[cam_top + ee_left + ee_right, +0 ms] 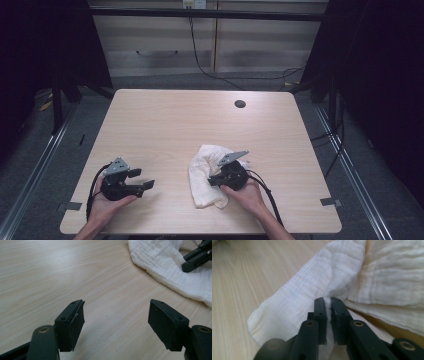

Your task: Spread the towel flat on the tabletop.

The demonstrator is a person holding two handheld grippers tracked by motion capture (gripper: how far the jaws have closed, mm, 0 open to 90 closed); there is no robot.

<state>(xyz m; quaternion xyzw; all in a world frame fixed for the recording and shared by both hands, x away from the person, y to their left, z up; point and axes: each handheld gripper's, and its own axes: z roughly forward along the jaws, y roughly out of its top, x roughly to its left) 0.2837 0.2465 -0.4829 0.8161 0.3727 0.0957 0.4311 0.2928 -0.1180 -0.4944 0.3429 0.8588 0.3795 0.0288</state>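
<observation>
White cloth: soft crinkled gauze weave, bunched in loose folds on the pale wood-grain table, near its front edge, right of centre. Right gripper: black jaws nearly together, a thin ridge of the fabric pinched between the pads; the fold rises upward from the jaws. Left gripper: flat black pads spread wide, nothing between them, over bare tabletop well apart from the cloth. Small dark round hole sits near the table's far edge.

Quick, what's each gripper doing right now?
Left gripper: open, holding nothing.
Right gripper: closed on a fold of the crumpled white muslin cloth.
</observation>
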